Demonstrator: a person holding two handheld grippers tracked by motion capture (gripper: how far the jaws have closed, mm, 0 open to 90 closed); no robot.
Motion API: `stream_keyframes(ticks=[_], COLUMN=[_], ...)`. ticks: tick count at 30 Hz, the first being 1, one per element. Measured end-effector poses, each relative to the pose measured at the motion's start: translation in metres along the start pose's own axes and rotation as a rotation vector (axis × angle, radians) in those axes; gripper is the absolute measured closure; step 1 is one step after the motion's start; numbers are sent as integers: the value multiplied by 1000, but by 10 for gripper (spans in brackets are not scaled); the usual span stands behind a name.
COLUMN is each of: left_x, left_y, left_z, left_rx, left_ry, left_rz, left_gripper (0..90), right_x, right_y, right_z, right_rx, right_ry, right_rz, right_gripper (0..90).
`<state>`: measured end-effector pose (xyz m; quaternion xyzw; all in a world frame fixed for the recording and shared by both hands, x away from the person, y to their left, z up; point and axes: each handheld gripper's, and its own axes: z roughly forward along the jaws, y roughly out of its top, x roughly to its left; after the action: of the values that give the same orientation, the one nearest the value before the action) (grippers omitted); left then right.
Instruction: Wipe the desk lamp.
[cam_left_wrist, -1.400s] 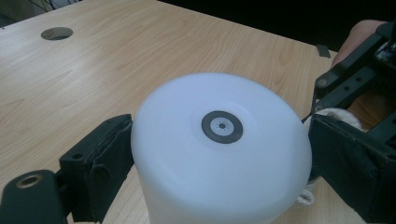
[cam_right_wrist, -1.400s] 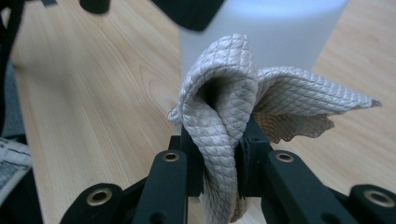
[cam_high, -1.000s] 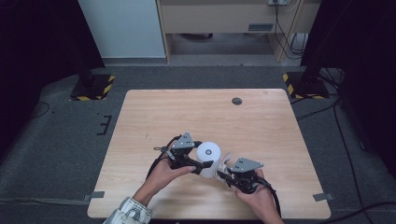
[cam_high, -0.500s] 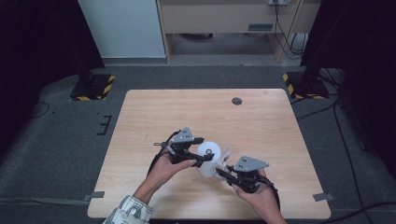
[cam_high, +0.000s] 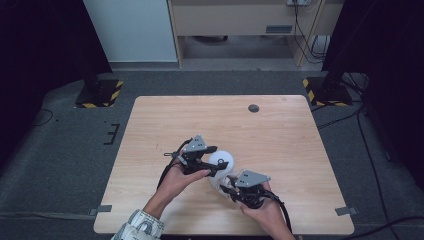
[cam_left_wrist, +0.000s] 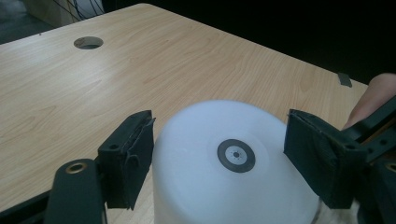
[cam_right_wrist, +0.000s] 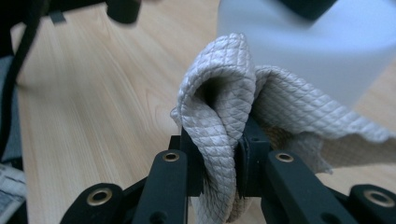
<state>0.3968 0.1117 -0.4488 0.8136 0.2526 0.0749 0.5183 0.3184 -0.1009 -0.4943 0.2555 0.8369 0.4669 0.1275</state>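
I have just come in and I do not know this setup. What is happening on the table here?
A person is wiping a white container at a wooden table. The left tool straddles the upturned container; its jaws have just been closing around it, with a small gap on each side. The right tool is shut on a folded grey cloth, held against the container's side.

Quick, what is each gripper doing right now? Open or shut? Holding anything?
Left gripper: fingers have just been closing around the white container, left pad touching; a firm grip cannot be told.
Right gripper: shut, pinching the grey cloth.
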Motion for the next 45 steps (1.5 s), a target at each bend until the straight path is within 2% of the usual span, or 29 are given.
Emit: stream_keyframes(ticks=[2,4,6,10,13,15,19,25,27,29,34,37,41,45], left_x=[0,-1,0,0,0,-1,-1,0,1,1,2,1,2,2], left_y=[0,0,1,2,2,2,2,4,3,3,3,2,2,2], left_z=[0,0,-1,0,0,0,0,1,1,1,-1,-1,-1,-1], left_rx=[2,4,10,13,10,10,12,21,24,24,29,24,23,24], left_ry=[1,1,0,-1,-4,-4,-10,-5,-10,-11,-12,-12,-16,-16], left_rz=[-4,-5,8,2,10,12,13,12,-7,-5,-2,-1,-8,-10], left_gripper=[239,239,240,243,251,251,251,244,243,242,244,244,243,243], right_x=[2,3,4,4,8,11,11,7,5,4,-1,-6,-13,-20], right_y=[-3,-1,5,22,27,26,14,5,2,-3,-8,-11,-8,3], right_z=[6,7,1,-13,-11,-3,17,29,31,31,22,12,-2,-20], right_rx=[33,42,16,-51,-66,-55,6,80,99,117,130,127,91,31], right_ry=[-2,-4,-3,-6,-5,5,24,45,47,49,39,24,-2,-16], right_rz=[-16,-25,-23,-27,-42,-52,-56,-60,-60,-53,-43,-21,-1,18], right_gripper=[765,765,765,765,765,765,765,764,765,764,764,764,764,763])
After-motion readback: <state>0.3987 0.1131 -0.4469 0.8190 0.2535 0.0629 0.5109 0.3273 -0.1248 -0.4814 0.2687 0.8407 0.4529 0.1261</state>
